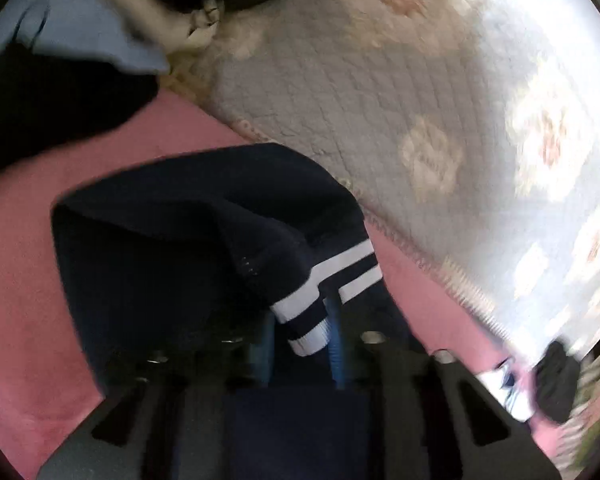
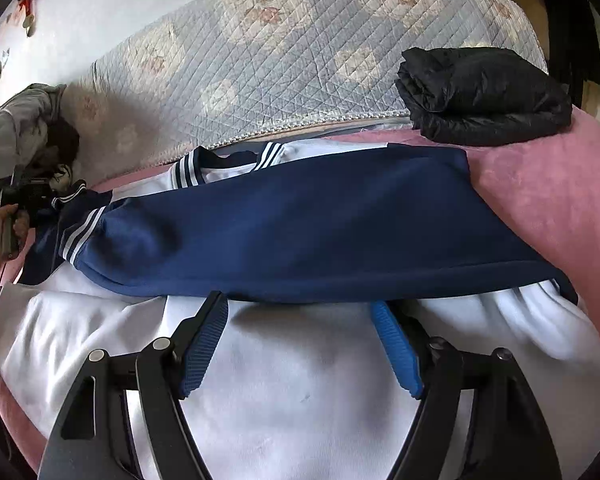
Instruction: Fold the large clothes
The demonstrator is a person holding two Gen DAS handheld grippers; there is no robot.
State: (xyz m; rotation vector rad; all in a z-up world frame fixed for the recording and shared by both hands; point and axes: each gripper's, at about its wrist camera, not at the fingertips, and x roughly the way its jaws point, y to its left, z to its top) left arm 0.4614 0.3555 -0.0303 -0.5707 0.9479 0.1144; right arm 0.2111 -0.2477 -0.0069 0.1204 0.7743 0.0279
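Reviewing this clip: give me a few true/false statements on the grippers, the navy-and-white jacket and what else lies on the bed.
1. The left gripper is shut on the striped cuff of a navy sleeve. True.
2. The right gripper is clamped on the jacket. False: its jaws stand open above the white panel.
3. A navy sleeve lies across the jacket. True.
4. The folded black garment lies on top of the jacket. False: it lies apart, on the pink blanket.
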